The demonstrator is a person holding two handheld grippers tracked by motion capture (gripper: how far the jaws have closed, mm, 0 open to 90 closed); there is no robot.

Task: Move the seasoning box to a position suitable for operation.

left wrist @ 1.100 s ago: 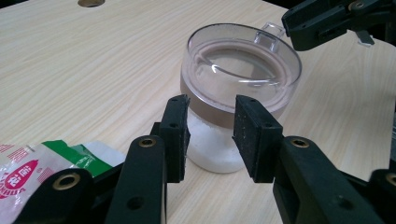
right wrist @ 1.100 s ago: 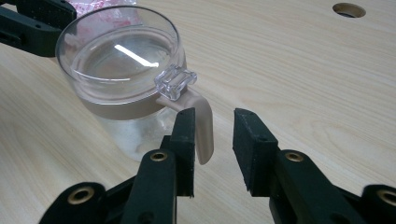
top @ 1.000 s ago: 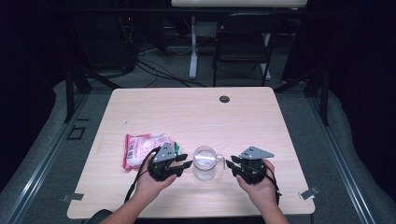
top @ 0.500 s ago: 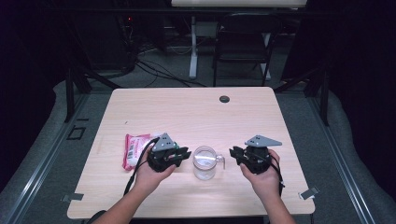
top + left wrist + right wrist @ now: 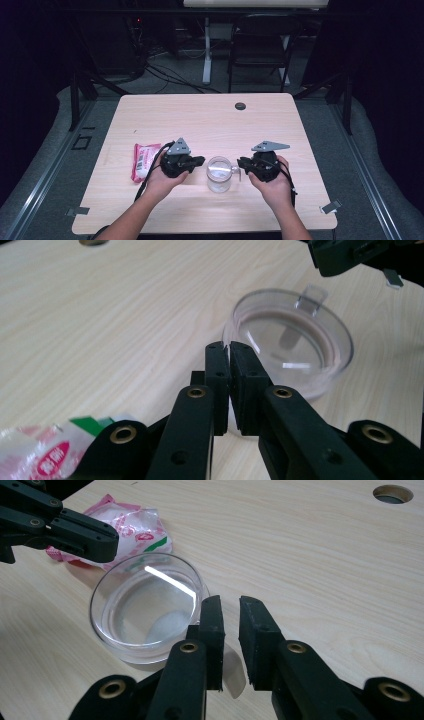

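Note:
A clear glass mug (image 5: 219,173) stands on the wooden table (image 5: 200,120), its handle toward my right gripper. My left gripper (image 5: 202,161) hovers just left of it; its jaws have just been closing and now meet with nothing between them (image 5: 229,347), the mug (image 5: 290,340) lying beyond the tips. My right gripper (image 5: 240,163) hangs just right of the mug; its jaws have also been closing and keep a narrow gap (image 5: 230,602). The mug (image 5: 145,610) sits left of them, its clear handle (image 5: 234,672) below that gap and untouched. A pink snack packet (image 5: 145,160) lies behind the left gripper.
A round cable hole (image 5: 240,106) sits near the table's far edge. Beyond the table a chair (image 5: 260,45) and cables stand on the floor. The far half of the tabletop is bare wood. The packet (image 5: 135,527) lies close to the mug's far side.
Both hands have lifted slightly and drawn back a little from the mug's sides. The mug and the packet have stayed in place.

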